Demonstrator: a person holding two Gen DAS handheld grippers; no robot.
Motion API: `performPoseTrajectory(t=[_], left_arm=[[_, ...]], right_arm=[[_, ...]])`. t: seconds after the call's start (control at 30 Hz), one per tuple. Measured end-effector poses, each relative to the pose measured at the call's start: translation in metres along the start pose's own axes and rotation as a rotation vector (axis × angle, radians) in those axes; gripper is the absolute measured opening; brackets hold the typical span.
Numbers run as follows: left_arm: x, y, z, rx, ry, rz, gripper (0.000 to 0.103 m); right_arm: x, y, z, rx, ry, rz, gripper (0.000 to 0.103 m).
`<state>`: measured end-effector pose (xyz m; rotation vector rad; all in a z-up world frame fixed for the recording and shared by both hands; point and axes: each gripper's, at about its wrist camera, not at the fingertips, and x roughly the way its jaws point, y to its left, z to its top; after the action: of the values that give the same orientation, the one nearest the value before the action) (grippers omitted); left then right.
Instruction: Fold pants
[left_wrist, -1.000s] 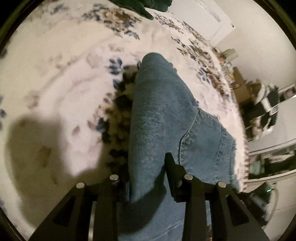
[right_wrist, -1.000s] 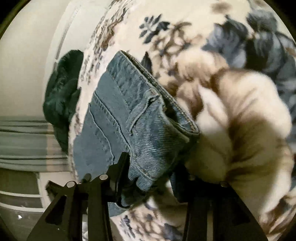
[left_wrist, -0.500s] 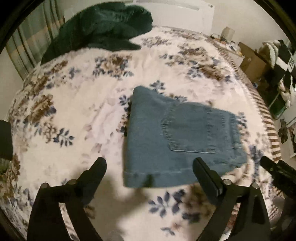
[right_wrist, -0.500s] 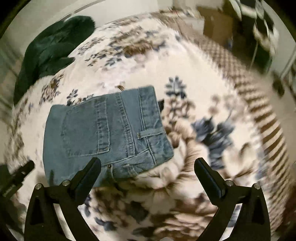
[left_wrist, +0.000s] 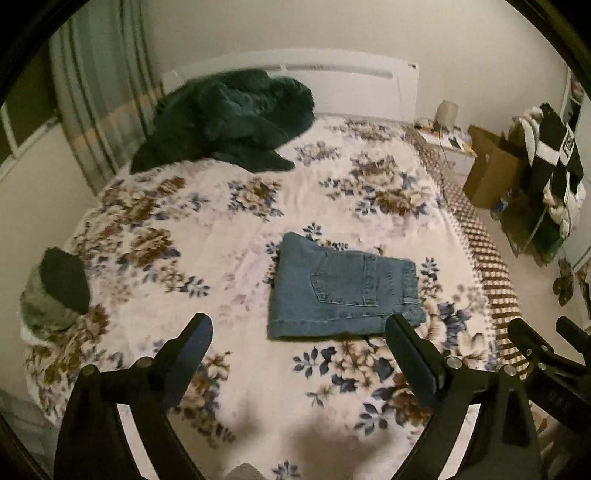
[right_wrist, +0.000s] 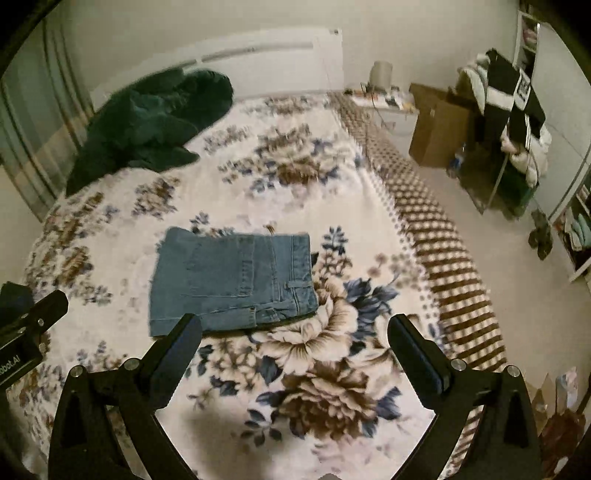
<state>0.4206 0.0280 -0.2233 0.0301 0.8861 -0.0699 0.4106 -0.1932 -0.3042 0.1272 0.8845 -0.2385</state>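
Observation:
The blue denim pants (left_wrist: 343, 291) lie folded into a compact rectangle on the floral bedspread (left_wrist: 229, 229), back pocket up. They also show in the right wrist view (right_wrist: 232, 280). My left gripper (left_wrist: 299, 339) is open and empty, held above the bed in front of the pants. My right gripper (right_wrist: 295, 332) is open and empty, also raised back from the pants. The right gripper's body shows at the right edge of the left wrist view (left_wrist: 546, 354).
A dark green garment (left_wrist: 229, 118) lies heaped near the white headboard (left_wrist: 332, 74). A dark and grey bundle (left_wrist: 55, 291) sits at the bed's left edge. A cardboard box (right_wrist: 436, 125), a clothes-laden rack (right_wrist: 513, 122) and a nightstand (right_wrist: 384, 99) stand to the bed's right.
Both grippers let go of the denim, opened wide and pulled back and up from the bed. The pants now lie flat and folded.

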Motion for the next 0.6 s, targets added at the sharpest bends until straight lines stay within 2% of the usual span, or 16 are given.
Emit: performPoseTrajectory(t=[0.37,0.6], left_arm=[[-0.17,-0.007,-0.024,-0.005,-0.108,0.031,0.096],[-0.244,-0.01,-0.034,-0.014,-0.149,0.032,0.096]], right_arm=[[-0.205,-0.016,-0.019,-0.036,-0.148,0.077,0.102],[-0.325,-0.034,-0.036,-0.049,-0.231,0.099,0.102]])
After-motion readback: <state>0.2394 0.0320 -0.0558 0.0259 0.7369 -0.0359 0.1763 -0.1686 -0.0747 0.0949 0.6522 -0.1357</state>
